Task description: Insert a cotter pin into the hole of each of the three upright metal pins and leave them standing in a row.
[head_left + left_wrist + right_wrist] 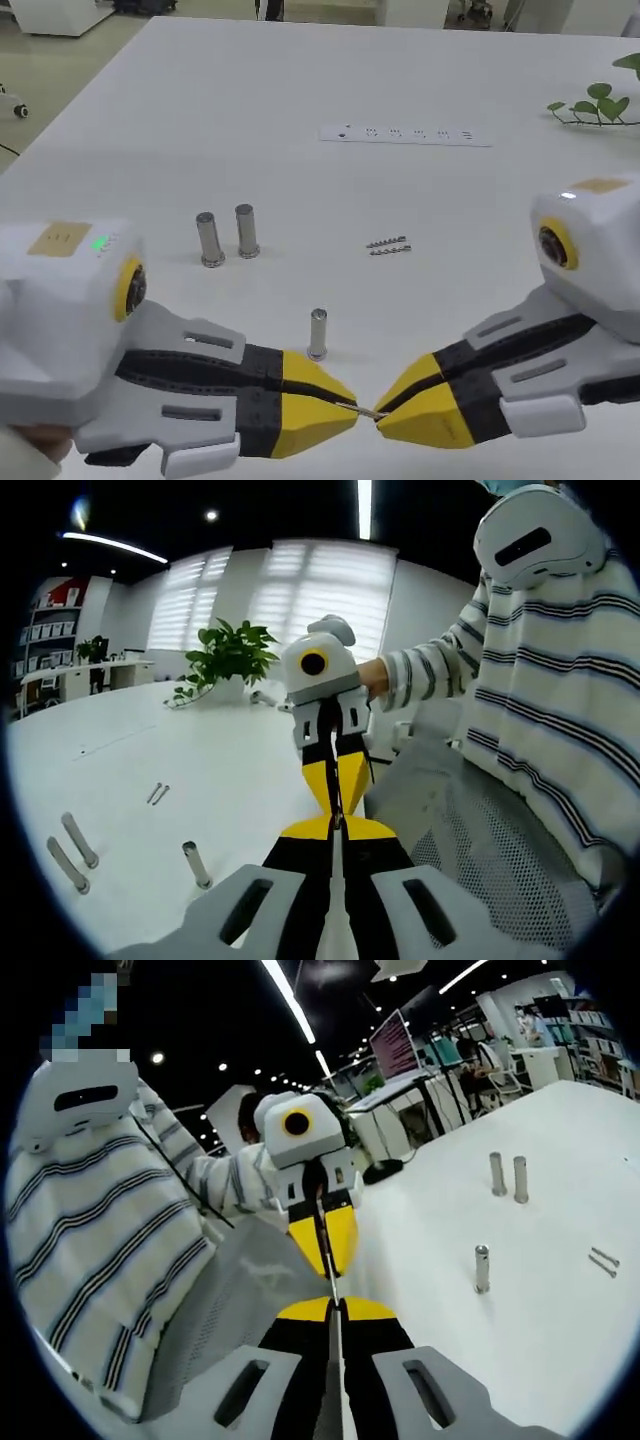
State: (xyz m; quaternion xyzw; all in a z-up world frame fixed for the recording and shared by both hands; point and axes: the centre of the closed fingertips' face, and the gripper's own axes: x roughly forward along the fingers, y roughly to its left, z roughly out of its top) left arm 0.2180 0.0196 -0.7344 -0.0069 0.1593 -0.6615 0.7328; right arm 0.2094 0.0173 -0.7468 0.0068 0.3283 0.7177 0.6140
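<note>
Here we see one cotter pin (366,410) clamped at both ends, with the left gripper (350,411) and right gripper (382,416) closed tip to tip, near an upright metal pin (318,333).

Two grey metal pins (208,240) (246,232) stand upright side by side on the white desk (450,200). A third metal pin (317,333) stands alone, nearer. Two cotter pins (388,245) lie flat together to their right. Another cotter pin (365,409) is pinched between the closed left claw (345,408) and right claw (386,413).
</note>
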